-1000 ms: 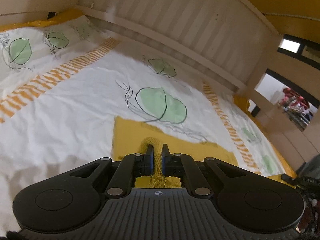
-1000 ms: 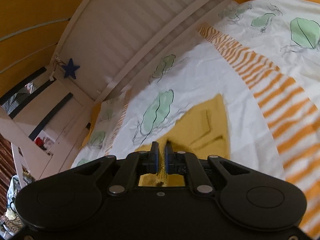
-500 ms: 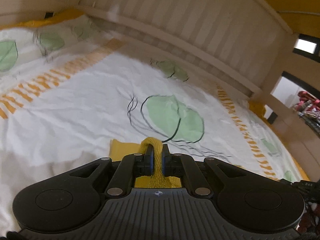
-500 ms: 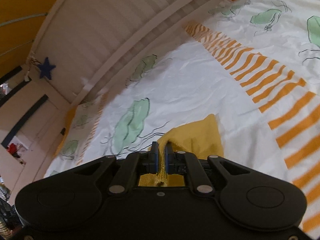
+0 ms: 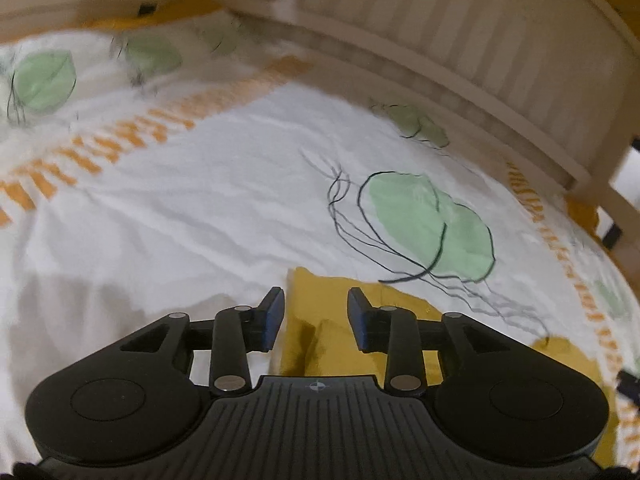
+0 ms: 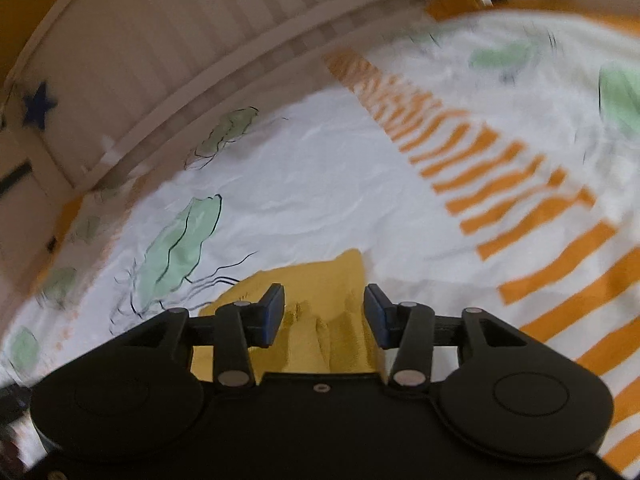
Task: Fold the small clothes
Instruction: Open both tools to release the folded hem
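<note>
My left claw (image 5: 316, 322) is opening, pads clear of the yellow garment (image 5: 320, 300) lying on the bedsheet (image 5: 200, 208) beneath it. My right claw (image 6: 324, 316) is opening likewise, cloth rumpled loose between its fingers.

I am viewing a folded garment (image 5: 340, 320) lying on the bedsheet (image 5: 200, 208), directly below both grippers. The left gripper (image 5: 316, 320) is hanging over its near left corner and the right gripper (image 6: 324, 316) over its right end, each with jaws opening and clear of the cloth. The slatted bed rail (image 5: 460, 40) is standing behind the sheet.
</note>
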A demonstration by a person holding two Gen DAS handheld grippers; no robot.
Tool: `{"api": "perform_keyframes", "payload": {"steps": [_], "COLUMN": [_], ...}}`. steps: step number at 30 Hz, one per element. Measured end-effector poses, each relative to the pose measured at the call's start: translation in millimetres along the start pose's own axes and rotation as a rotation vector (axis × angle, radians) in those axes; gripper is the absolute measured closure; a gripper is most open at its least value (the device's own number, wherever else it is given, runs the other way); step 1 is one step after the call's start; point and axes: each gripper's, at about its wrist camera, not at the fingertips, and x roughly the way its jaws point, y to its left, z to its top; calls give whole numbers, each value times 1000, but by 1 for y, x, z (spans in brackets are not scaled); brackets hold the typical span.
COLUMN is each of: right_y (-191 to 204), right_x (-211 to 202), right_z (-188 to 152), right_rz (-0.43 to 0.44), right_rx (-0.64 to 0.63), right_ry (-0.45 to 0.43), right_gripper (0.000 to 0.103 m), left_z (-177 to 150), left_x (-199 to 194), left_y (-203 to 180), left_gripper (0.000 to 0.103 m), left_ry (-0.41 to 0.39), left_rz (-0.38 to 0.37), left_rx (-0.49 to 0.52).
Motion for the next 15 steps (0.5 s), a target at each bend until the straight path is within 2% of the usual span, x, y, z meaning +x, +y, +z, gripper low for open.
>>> {"api": "perform_keyframes", "payload": {"steps": [3,7,12,15], "right_y": [21,54,85,91], "right_x": [-18,-36,-38,-32], "right_z": [-10,-35,-67,-77], "right_rz": [-14,-9,-12,-20], "right_rx": [-140,-318,-506,-553], "right_ry": [-23,-20,37,66], "right_gripper": [48,48,49,49], "left_z": [-14,-42,-73,-80], "left_x": [-19,-39,-37,-29], "left_y": [-14,-35,-58,-62], "left_gripper": [68,67,67,67], "left_ry": [-10,17,78,106], "left_rz": [-4,-36,-51,-49], "left_rx": [107,231,402,425]}}
